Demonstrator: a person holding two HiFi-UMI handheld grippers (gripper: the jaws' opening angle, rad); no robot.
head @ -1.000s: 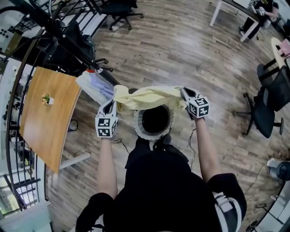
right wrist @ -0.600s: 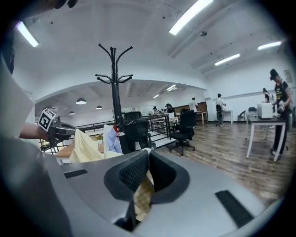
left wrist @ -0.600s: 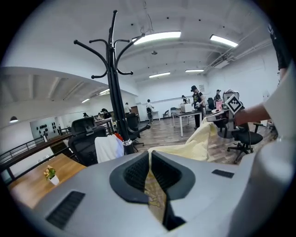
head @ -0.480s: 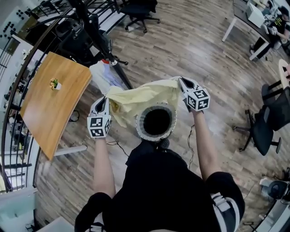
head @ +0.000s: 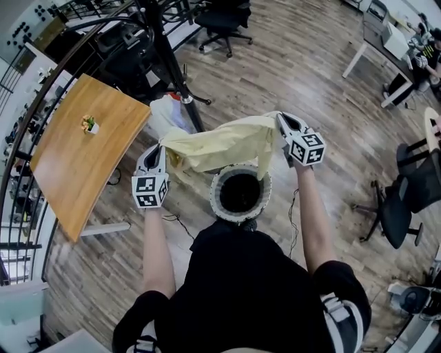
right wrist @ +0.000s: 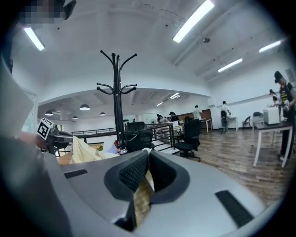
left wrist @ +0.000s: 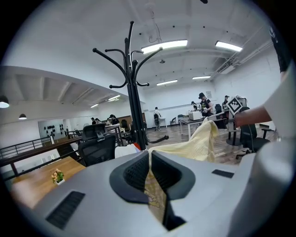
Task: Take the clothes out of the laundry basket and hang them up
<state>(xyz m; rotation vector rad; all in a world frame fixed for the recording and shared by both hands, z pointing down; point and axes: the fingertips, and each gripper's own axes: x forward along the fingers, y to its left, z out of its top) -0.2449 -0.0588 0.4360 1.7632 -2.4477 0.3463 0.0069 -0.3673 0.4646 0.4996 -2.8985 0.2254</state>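
A pale yellow garment [head: 220, 141] is stretched between my two grippers above the round laundry basket [head: 240, 194]. My left gripper [head: 160, 146] is shut on its left end, with the cloth [left wrist: 155, 194] pinched between the jaws. My right gripper [head: 278, 117] is shut on the right end, where the fabric [right wrist: 141, 196] shows between the pads. The black coat stand [left wrist: 133, 92] rises straight ahead of the left gripper; its pole [head: 169, 58] stands beyond the garment. In the right gripper view the coat stand [right wrist: 118, 92] is ahead to the left.
A wooden table [head: 83, 152] with a small plant [head: 89, 124] lies to the left. A white bag [head: 167, 112] sits at the stand's base. Office chairs [head: 406, 196] stand at the right, another chair [head: 224, 17] at the back, a railing [head: 17, 145] along the left.
Both grippers have lifted the yellow garment up and forward toward the coat stand, and the cloth hangs more spread out. The view has shifted so the stand is nearer.
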